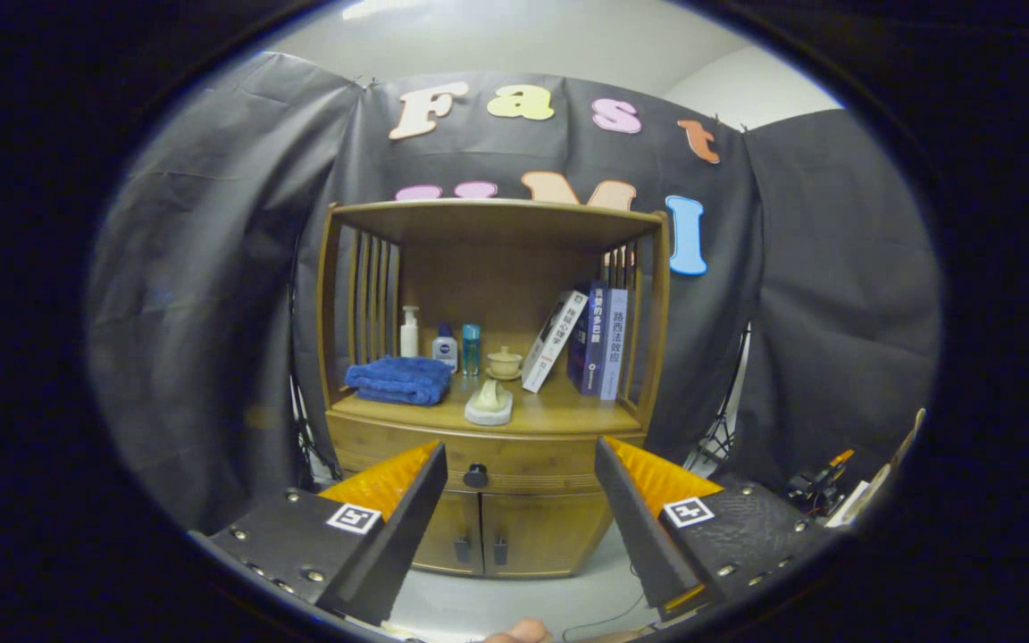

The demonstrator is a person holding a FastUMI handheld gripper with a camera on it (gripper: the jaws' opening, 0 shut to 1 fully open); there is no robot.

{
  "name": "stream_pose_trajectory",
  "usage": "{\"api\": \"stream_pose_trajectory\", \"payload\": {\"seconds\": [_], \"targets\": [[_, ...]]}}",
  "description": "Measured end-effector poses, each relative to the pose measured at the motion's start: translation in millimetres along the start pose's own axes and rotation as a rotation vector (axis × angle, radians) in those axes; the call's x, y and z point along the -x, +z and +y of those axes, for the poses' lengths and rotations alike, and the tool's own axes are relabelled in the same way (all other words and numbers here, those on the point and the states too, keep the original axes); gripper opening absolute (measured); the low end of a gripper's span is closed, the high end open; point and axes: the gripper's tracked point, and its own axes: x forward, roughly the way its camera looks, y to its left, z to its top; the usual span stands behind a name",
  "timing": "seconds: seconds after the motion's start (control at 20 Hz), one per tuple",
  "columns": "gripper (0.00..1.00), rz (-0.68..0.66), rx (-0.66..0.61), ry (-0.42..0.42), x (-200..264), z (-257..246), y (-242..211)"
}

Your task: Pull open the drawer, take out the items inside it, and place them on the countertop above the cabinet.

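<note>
Seen from the gripper camera, looking forward along the two fingers: hand-held two-finger gripper (519, 500) spread wide, released, grasping nothing, with plain air between its fingers (407, 513). Framed in that gap and well beyond the tips, a warm brown wooden cabinet (489, 393) with slatted sides and an open shelf. At twelve o'clock from the gap between the fingers, the closed wooden drawer (488, 457) just under the countertop (559, 413), with its small round dark knob (475, 476) sitting between the fingertips in the view yet far past them. At six o'clock from the knob, two closed wooden cabinet doors (497, 534) with small dark handles. On the countertop, at ten o'clock from the knob, a folded blue towel (400, 379); behind it at the back, a white pump bottle (409, 332), a small white-and-blue bottle (445, 346) and a slim teal bottle (471, 348) in a row. At twelve o'clock from the knob, a pale ceramic ornament on a rounded base (489, 404), and behind it a small lidded tea cup (504, 362). At one o'clock, a white book (554, 341) leaning against upright dark blue books (599, 341). Contents of the drawer hidden. Pale floor (514, 603) beneath the cabinet.
</note>
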Motion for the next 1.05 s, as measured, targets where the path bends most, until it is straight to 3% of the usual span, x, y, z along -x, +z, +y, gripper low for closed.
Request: {"api": "stream_pose_trajectory", "payload": {"seconds": [0.5,1.05], "targets": [[0.99,-0.031,0.060,0.057,10.8,-7.7,-2.5],[0.99,-0.026,0.062,0.040,7.0,-45.2,-11.0]]}}
